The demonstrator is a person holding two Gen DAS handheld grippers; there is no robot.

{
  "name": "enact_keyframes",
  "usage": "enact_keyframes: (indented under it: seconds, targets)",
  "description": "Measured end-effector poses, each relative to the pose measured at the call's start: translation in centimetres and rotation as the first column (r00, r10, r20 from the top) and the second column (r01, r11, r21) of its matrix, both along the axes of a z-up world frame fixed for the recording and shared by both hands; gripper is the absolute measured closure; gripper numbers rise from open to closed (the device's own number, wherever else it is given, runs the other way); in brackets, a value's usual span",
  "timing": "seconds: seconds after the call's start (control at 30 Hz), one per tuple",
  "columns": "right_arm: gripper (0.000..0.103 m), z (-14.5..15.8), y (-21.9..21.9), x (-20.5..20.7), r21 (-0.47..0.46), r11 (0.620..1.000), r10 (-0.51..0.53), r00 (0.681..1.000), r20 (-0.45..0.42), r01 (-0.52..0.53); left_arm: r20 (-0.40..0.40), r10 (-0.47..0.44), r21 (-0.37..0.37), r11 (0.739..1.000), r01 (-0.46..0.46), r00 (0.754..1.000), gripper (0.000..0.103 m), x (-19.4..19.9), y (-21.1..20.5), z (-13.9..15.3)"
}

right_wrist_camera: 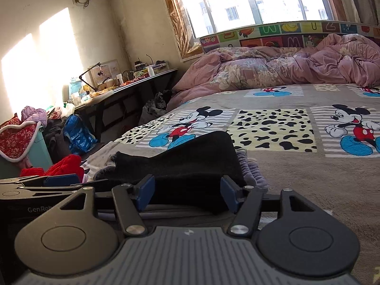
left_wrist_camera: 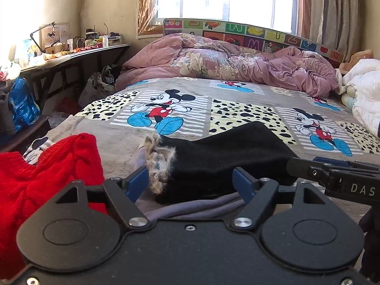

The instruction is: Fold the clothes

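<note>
A black garment point(left_wrist_camera: 218, 161) with a fur-trimmed edge point(left_wrist_camera: 159, 163) lies folded on the Mickey Mouse bedspread point(left_wrist_camera: 237, 90), on top of a grey-purple garment point(left_wrist_camera: 197, 207). My left gripper point(left_wrist_camera: 191, 182) is open, its blue pads either side of the black garment's near edge. My right gripper point(right_wrist_camera: 187, 191) is open too, its pads astride the black garment point(right_wrist_camera: 190, 163); it shows at the right in the left wrist view point(left_wrist_camera: 332, 173). A red knit sweater point(left_wrist_camera: 42, 173) lies to the left and also shows in the right wrist view point(right_wrist_camera: 64, 167).
A crumpled pink duvet point(left_wrist_camera: 225, 61) lies at the head of the bed, with a white quilt point(left_wrist_camera: 363, 87) at the right. A cluttered dark desk point(right_wrist_camera: 133, 85) stands along the left wall, with bags point(right_wrist_camera: 78, 135) and a basket point(right_wrist_camera: 21, 142) on the floor.
</note>
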State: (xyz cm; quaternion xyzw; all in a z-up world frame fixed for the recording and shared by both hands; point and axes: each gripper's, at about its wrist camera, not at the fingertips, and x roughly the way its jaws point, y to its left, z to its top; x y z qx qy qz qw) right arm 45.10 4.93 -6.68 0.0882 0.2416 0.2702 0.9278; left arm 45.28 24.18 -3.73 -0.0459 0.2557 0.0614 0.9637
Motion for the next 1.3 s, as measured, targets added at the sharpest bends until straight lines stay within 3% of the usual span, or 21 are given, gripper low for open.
enact_keyframes:
  seconds: [0.1, 0.2, 0.37, 0.57, 0.73, 0.93, 1.3]
  targets:
    - [0.033, 1.4, -0.5, -1.0, -0.005, 1.0, -0.017, 1.0, -0.025, 0.017, -0.019, 0.011, -0.021, 1.0, -0.012, 1.0, 0.0, -0.8, -0.3, 1.2]
    - [0.021, 2.5, -0.9, -1.8, -0.016, 0.999, -0.039, 0.998, -0.055, 0.038, -0.038, 0.025, -0.013, 1.0, -0.026, 0.999, 0.0, -1.7, -0.8, 1.9]
    - [0.01, 4.3, -1.5, -3.4, -0.042, 0.997, -0.068, 0.995, -0.078, 0.065, -0.036, 0.07, 0.008, 0.998, -0.07, 0.997, 0.0, -3.5, -1.3, 3.0]
    - [0.003, 5.9, -2.4, -5.7, -0.071, 0.994, -0.09, 0.993, -0.077, 0.084, -0.061, 0.099, -0.031, 0.994, -0.101, 0.993, 0.0, -5.3, -2.0, 4.3]
    - [0.001, 6.9, -3.1, -7.4, -0.075, 0.992, -0.102, 0.992, -0.078, 0.097, -0.095, 0.116, 0.051, 0.992, -0.112, 0.989, 0.0, -6.5, -3.6, 5.1]
    - [0.001, 7.8, -3.8, -9.4, -0.097, 0.99, -0.108, 0.991, -0.077, 0.1, -0.093, 0.112, 0.088, 0.991, -0.104, 0.989, 0.0, -8.5, -4.5, 5.5]
    - [0.001, 9.2, -4.7, -12.5, -0.1, 0.991, -0.1, 0.991, -0.084, 0.092, -0.091, 0.119, 0.063, 0.992, -0.113, 0.989, 0.0, -11.4, -5.0, 6.3]
